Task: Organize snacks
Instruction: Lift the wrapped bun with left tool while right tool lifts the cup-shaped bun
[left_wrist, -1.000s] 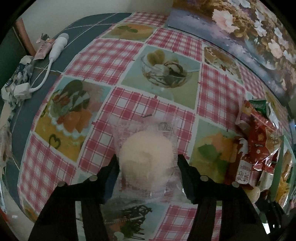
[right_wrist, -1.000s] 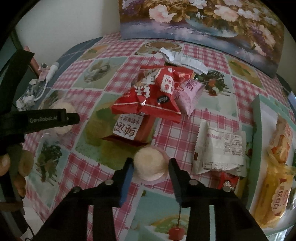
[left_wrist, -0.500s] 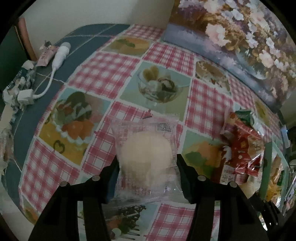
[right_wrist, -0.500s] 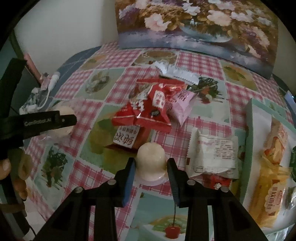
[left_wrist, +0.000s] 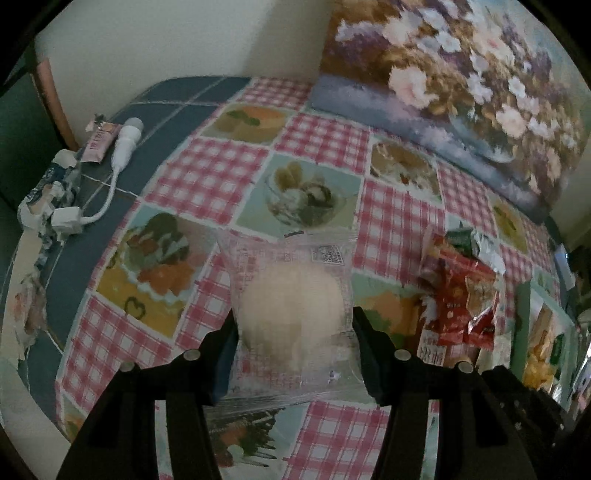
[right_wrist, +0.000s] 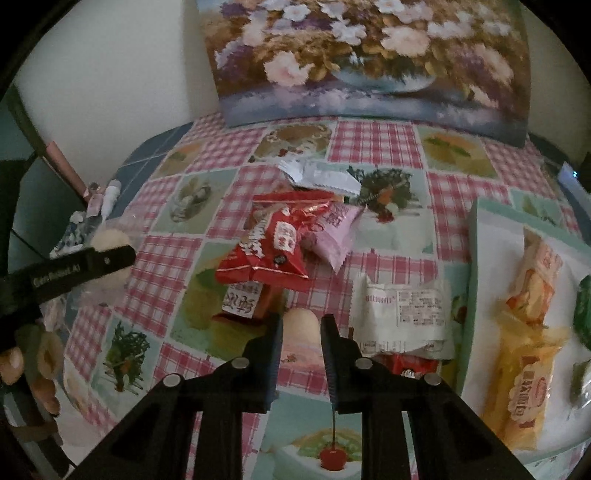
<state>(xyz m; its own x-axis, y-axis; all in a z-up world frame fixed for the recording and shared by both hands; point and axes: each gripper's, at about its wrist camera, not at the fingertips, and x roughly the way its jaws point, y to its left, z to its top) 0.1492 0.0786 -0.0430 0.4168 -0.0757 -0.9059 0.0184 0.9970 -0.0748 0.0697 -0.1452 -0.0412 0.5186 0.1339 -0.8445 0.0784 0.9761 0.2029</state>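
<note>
L gripper (left_wrist: 291, 328) is clamped on a round pale bun in a clear wrapper (left_wrist: 291, 306); both pads press the wrapper sides and the bun sits up off the tablecloth (left_wrist: 207, 173), wrapper's top edge w/ a small code square pointing away from the camera. In the R wrist view the same L gripper (right_wrist: 110, 256) shows at the left edge w/ the bun behind its finger, and a hand (right_wrist: 33, 362) below it.

R gripper (right_wrist: 301, 332) is closed on a small pale jelly cup (right_wrist: 301, 325), fingers tight on both sides, cup above the checked cloth, near side of the table.

Just beyond the cup: a pile of snacks at mid table – red packets (right_wrist: 273, 243) on top, a pink packet (right_wrist: 338, 236) touching their right side, a red-and-white packet (right_wrist: 243, 302) under them on the near side. A silver-white wrapper (right_wrist: 321, 177) lies farther back. Right of the cup, a white packet w/ printed text (right_wrist: 402, 314) lies flat, w/ a small red wrapper (right_wrist: 410, 363) poking out from under its near edge.

Far right: a pale green tray (right_wrist: 476, 258) holding yellow/orange biscuit packs (right_wrist: 528, 369); something green at the tray's right edge, can't tell what.

Flower painting (right_wrist: 369, 59) leans on the wall at the far side. Far left corner of the table: white charger w/ cable (left_wrist: 118, 162), a small pink tube (left_wrist: 98, 142) beside it.
</note>
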